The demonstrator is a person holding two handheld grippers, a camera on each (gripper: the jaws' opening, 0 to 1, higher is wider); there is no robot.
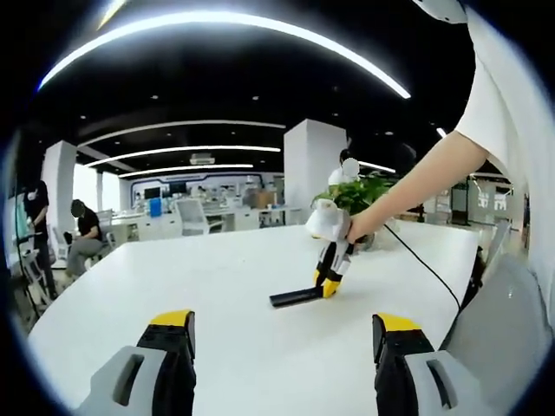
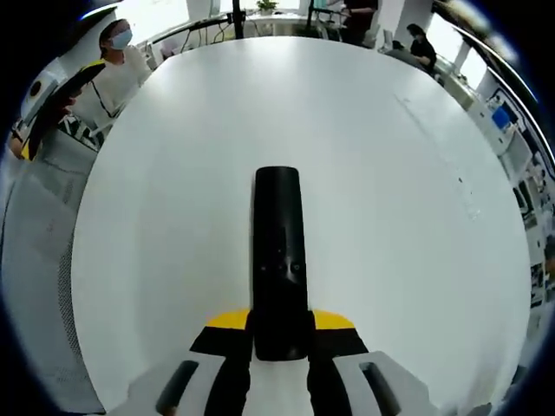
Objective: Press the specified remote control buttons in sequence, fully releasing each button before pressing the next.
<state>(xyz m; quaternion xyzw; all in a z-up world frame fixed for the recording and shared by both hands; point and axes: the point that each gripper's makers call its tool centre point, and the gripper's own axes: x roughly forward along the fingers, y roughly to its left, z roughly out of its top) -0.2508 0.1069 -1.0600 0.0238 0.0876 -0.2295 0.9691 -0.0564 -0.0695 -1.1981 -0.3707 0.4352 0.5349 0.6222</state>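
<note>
Right now your right gripper (image 2: pixel 279 334) has its jaws closed on the near end of the remote (image 2: pixel 279 251), a long, glossy black bar lying flat on the white table (image 2: pixel 390 173) with bare tabletop all round. Its buttons are hard to make out. Your left gripper (image 1: pixel 282 338) hangs wide open, holding nothing.

Bright, even indoor light from curved ceiling light strips (image 1: pixel 217 22) overhead. The white table (image 1: pixel 217 286) reflects it softly, without harsh glare, and shadows are faint. The black remote control (image 2: pixel 279 260) reads sharply in the right gripper view. Fisheye distortion bends straight lines toward the edges; far office background is slightly soft.
</note>
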